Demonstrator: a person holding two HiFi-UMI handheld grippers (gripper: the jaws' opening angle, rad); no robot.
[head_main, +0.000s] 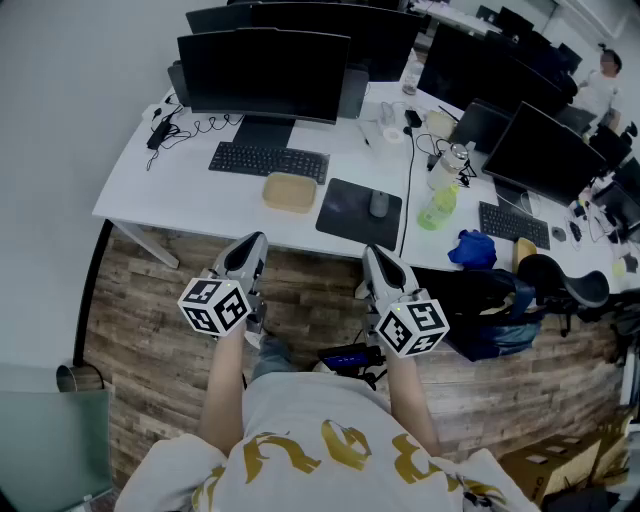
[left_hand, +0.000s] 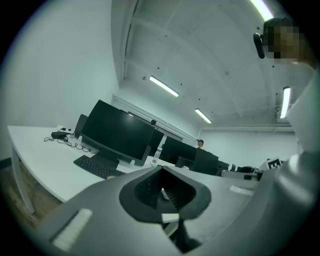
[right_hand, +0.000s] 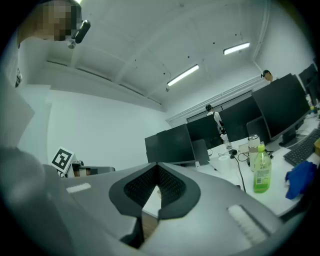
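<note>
Office monitors (head_main: 263, 72) line the white tabletop (head_main: 180, 192); we hold left tool (head_main: 255, 242) and right tool (head_main: 373, 252) closed, empty, short of its near edge, tan box (head_main: 290, 191) just beyond. Pushed forward shut, either could shove it away.

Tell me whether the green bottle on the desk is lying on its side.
No, the right gripper view shows the green bottle standing upright on the white desk, with its cap at the top.
</note>
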